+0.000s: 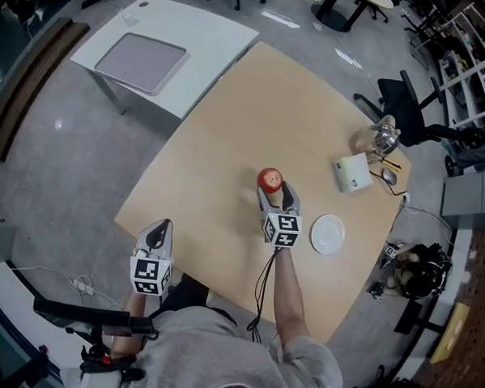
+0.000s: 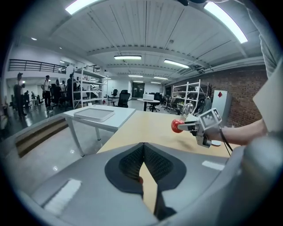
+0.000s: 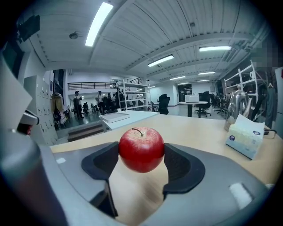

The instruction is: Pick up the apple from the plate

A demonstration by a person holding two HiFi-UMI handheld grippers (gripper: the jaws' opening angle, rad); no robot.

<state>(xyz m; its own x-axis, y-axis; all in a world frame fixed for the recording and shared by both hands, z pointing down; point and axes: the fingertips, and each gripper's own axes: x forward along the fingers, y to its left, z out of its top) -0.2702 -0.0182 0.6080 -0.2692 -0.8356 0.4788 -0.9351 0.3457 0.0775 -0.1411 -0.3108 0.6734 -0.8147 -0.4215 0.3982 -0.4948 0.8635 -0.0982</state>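
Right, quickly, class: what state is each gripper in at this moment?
Left gripper: shut, holding nothing.
Right gripper: shut on the apple, away from the plate.

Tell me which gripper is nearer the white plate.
Right. The right gripper, holding the apple, is close beside the plate; the left gripper hangs at the table edge.

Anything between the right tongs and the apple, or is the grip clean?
Nothing visible stands between them. The right tongs are shut on the apple, and both pads touch it directly. The plate lies empty on the table, off to their right.
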